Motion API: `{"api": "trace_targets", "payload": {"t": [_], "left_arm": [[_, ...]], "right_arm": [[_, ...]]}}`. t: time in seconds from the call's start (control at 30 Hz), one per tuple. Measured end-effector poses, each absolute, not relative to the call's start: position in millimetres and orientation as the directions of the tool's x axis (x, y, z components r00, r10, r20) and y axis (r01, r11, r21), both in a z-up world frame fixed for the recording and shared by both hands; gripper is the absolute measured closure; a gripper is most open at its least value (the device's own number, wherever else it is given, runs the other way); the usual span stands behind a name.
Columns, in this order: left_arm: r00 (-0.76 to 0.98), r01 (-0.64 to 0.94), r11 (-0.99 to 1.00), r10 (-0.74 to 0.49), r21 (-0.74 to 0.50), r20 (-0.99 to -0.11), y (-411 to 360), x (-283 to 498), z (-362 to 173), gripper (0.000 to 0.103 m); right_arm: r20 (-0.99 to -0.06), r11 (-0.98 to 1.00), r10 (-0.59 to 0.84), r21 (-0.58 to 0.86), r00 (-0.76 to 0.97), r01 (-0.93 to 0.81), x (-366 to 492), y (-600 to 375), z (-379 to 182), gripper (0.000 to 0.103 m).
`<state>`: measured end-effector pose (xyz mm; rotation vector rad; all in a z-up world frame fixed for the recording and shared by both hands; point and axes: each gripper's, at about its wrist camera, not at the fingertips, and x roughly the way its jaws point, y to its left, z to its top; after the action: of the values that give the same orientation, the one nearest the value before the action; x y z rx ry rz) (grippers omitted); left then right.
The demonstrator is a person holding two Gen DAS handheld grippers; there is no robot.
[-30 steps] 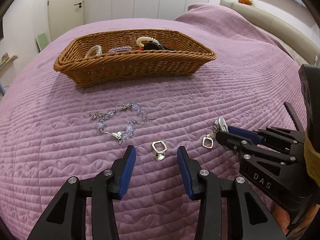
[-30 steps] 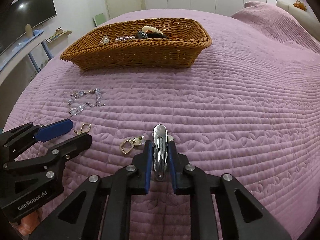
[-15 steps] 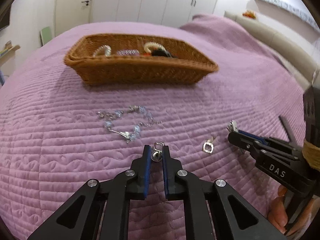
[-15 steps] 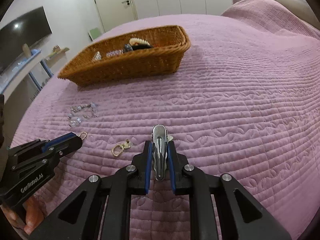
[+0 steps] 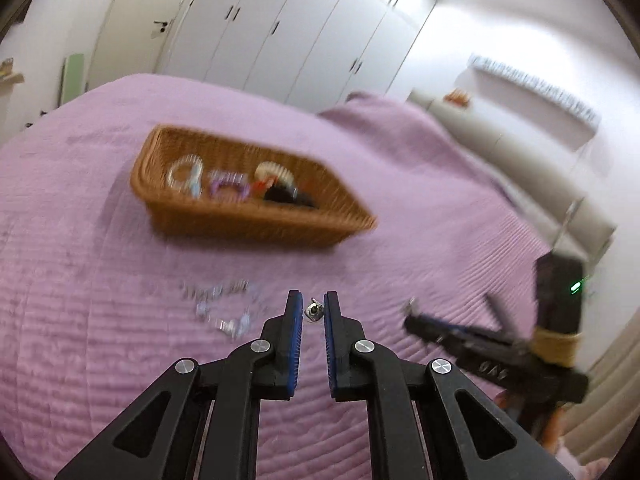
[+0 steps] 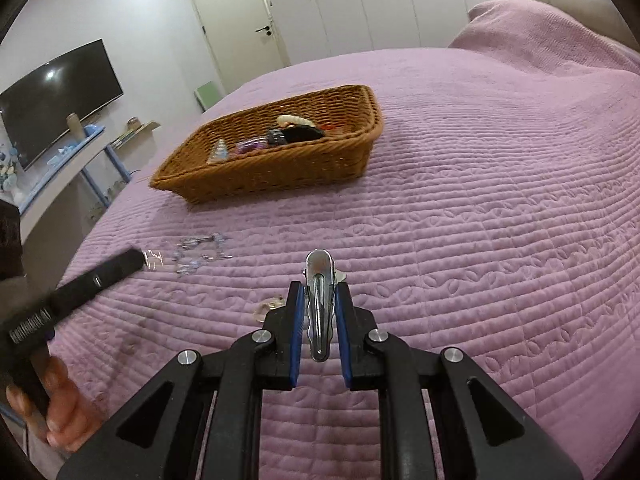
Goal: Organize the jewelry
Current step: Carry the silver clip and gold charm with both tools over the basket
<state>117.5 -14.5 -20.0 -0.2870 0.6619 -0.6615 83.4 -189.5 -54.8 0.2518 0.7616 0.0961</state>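
My left gripper (image 5: 313, 305) is shut on a small silver earring (image 5: 314, 309) and holds it above the purple bedspread. My right gripper (image 6: 319, 294) is shut on a silver hair clip (image 6: 318, 300), low over the bed. A wicker basket (image 5: 256, 222) with several bracelets and hair pieces sits further back; it also shows in the right wrist view (image 6: 280, 168). A crystal bead bracelet (image 5: 224, 308) lies on the bed left of my left gripper, and shows in the right wrist view (image 6: 198, 254). A second earring (image 6: 270, 305) lies by my right gripper's left finger.
The quilted purple bedspread (image 6: 480, 220) covers the whole work area. A padded headboard (image 5: 520, 168) runs along the right. White wardrobes (image 6: 380, 4) stand behind. A TV (image 6: 56, 96) and a shelf are beyond the bed's left edge.
My left gripper closed on the earring and has lifted and tilted up with it, blurring the view. My right gripper has kept the hair clip and risen slightly.
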Motion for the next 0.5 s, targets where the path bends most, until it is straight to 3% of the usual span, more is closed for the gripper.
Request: {"api": "trace_targets", "payload": {"t": [0.3,0.5], "left_arm": [[0.679,0.472,0.782,-0.617,-0.407,-0.397,-3.5,166.1,38.9,0.092],[0.715,0.437,0.797,-0.589,-0.418,-0.376,-12.5,219.5,61.8,0.092]], "right_arm": [[-0.58,0.972,0.19,0.224,0.792,-0.069,127.5,-184.4,13.4,0.085],[-0.578,0.961,0.232,0.261,0.782,-0.093,191.4,-185.4,37.0,0.085]]}}
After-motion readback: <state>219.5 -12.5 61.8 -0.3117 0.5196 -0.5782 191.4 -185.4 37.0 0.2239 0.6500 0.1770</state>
